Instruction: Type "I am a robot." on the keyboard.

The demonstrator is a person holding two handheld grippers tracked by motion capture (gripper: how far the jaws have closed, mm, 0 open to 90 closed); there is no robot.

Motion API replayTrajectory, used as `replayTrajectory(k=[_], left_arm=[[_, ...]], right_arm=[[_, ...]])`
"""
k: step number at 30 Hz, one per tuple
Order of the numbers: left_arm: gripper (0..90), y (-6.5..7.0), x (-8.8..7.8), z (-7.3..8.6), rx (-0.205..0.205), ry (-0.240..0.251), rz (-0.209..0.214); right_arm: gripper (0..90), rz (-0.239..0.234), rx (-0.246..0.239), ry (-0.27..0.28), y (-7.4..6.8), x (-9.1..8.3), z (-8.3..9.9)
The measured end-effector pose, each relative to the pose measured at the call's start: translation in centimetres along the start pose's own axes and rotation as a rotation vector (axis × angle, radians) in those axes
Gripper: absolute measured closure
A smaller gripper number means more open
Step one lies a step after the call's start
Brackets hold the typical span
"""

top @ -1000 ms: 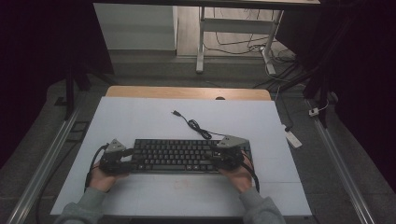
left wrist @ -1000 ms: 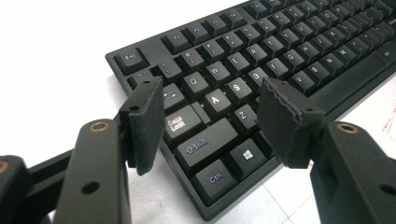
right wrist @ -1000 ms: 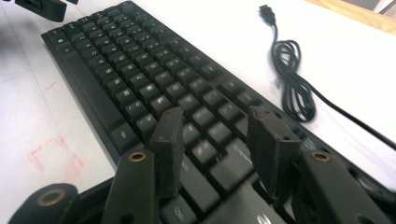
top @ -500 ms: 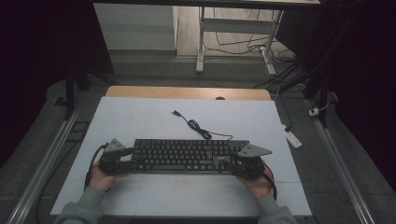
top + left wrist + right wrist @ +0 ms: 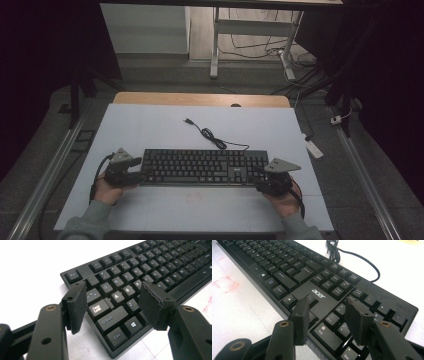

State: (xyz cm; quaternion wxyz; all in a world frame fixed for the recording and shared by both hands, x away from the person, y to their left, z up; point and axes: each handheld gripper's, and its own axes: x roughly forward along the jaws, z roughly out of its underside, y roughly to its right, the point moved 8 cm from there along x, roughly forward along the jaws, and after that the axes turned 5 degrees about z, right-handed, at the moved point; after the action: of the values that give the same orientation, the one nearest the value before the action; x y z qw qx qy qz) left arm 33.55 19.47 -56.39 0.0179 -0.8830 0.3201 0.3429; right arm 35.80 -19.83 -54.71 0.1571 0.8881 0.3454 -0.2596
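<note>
Hovering at each end of the keyboard (image 5: 202, 167), the two claws look set up for a two-handed move, and that explains nearly everything about how they sit. The left gripper (image 5: 112, 306) has its jaws standing fairly wide with nothing pinched: in the left gripper view its foam pads (image 5: 77, 306) float above the Caps Lock and Shift corner, one toward the outer edge and one over the letter rows, apart from the keys as far as I can tell. The right gripper (image 5: 329, 320) is the same story, jaws parted and gripping nothing, poised over the arrow keys and number pad at the near right corner in the right gripper view. From the high view the left gripper (image 5: 131, 172) and the right gripper (image 5: 265, 181) bracket the board like bookends, each hand coming in low from the person's side. My read is that a long, rigid board is steadier taken at both ends, so neither end sags or swings. The keyboard itself lies flat on the white table (image 5: 150, 125), toward the near edge, long side facing the person. Its cable (image 5: 212, 137) snakes away from the back edge in a loose curl, plug lying free on the tabletop and connected to nothing, so it should trail along without snagging. Faint red marks (image 5: 224, 283) on the table sit just beside the front edge of the board.
</note>
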Motion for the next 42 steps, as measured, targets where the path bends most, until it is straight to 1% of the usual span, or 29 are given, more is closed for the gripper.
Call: replayTrajectory(k=[3,5,6,10,11,12,16,20,21,23,27,32,42], left_arm=[[42.5,0.3,-0.1,-0.3,0.013,0.009,0.021],[44.5,0.6,-0.2,-0.5,0.026,0.013,0.037],[46.0,0.8,-0.1,-0.6,0.033,0.013,0.043],[53.4,1.6,0.1,-0.9,0.076,0.005,0.059],[58.0,1.8,0.1,-0.9,0.081,0.003,0.063],[58.0,1.9,0.2,-1.0,0.087,0.001,0.068],[72.8,2.4,0.3,-1.3,0.1,-0.003,0.098],[87.6,2.7,0.4,-1.4,0.109,-0.011,0.111],[89.0,2.8,0.4,-1.4,0.113,-0.014,0.115],[89.1,3.1,0.6,-1.5,0.118,-0.02,0.124],[89.2,3.9,1.2,-1.6,0.142,-0.035,0.146],[89.2,4.8,2.0,-1.5,0.17,-0.061,0.16],[89.2,7.1,4.5,-1.1,0.228,-0.133,0.208]], right_arm=[[54.8,-0.007,0.002,-0.002,0.0,0.0,0.0],[54.8,0.001,0.003,-0.005,0.0,0.0,0.1],[54.8,-0.005,0.006,-0.002,0.0,0.0,0.1],[54.8,0.0,0.008,-0.002,0.1,0.0,0.1],[54.8,0.0,0.012,0.001,0.1,0.0,0.1],[54.8,0.0,0.012,0.001,0.1,0.0,0.1],[54.8,0.0,0.011,-0.008,0.1,0.0,0.2],[54.8,-0.001,0.009,-0.009,0.1,0.1,0.2],[54.8,-0.001,0.008,-0.01,0.1,0.1,0.2],[54.8,0.006,0.008,-0.013,0.2,0.0,0.3],[54.8,0.002,0.012,-0.008,0.2,0.1,0.3],[54.8,0.008,0.01,-0.01,0.2,0.0,0.3],[54.8,0.01,0.009,-0.012,0.3,0.1,0.3]])
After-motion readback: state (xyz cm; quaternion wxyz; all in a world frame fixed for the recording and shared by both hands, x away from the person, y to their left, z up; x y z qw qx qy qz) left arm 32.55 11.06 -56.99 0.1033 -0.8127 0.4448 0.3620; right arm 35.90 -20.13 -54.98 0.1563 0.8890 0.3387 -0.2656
